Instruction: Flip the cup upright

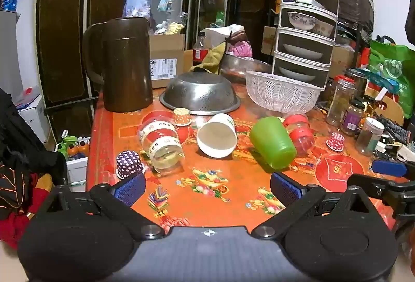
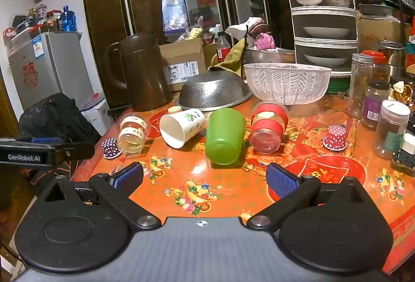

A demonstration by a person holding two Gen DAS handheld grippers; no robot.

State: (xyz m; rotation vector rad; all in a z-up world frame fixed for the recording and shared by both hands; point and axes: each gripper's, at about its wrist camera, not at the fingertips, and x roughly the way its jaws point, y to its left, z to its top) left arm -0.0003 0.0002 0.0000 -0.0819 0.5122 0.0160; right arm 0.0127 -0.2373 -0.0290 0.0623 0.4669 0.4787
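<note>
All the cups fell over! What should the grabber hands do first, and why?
Probably move the right gripper forward to the green cup. That cup lies on its side straight ahead of the open fingers, bottom facing them, with nothing in between. The left gripper is open too, facing the white paper cup, which also lies tipped over.

Black gripper (image 2: 205, 178) linkages, blue ribbed pads (image 2: 281, 182), silver pivot screws.
</note>
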